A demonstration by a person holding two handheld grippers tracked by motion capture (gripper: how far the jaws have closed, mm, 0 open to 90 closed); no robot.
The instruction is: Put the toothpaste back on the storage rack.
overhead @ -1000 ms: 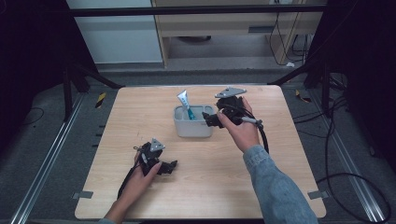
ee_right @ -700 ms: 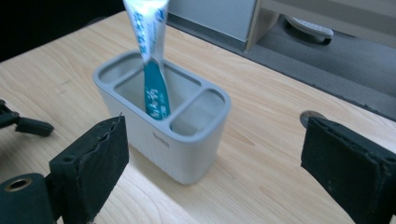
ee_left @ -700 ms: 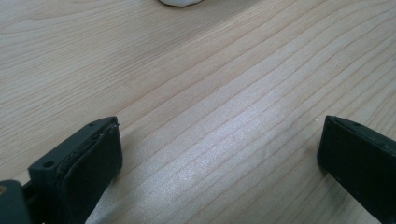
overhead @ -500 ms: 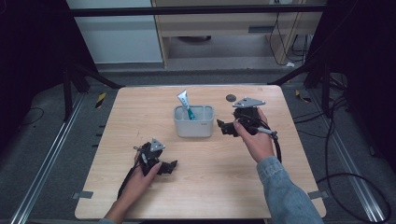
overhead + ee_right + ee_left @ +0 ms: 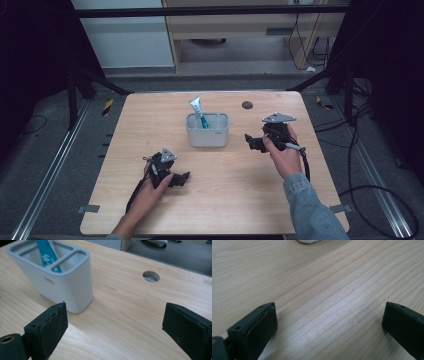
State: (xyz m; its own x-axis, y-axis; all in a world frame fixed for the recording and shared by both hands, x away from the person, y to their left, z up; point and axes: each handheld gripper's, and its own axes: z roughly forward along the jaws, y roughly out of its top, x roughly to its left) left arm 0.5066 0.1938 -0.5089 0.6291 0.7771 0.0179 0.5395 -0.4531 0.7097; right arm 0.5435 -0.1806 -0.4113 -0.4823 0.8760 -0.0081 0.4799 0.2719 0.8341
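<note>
Light wooden surface [image 5: 220, 200] with a round hole [image 5: 247, 105], standing on grey floor among black frame posts and cables. Grey holder [image 5: 207, 130] stands mid-surface, a teal-and-white tube [image 5: 198, 111] upright inside; its small label is unreadable. Left tool [image 5: 182, 178] and right tool [image 5: 248, 140] rest wide open, empty.

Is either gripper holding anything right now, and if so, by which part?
Nothing is held. The left gripper and right gripper both stand open over bare wooden table; the teal toothpaste tube sits in the grey plastic holder.
</note>
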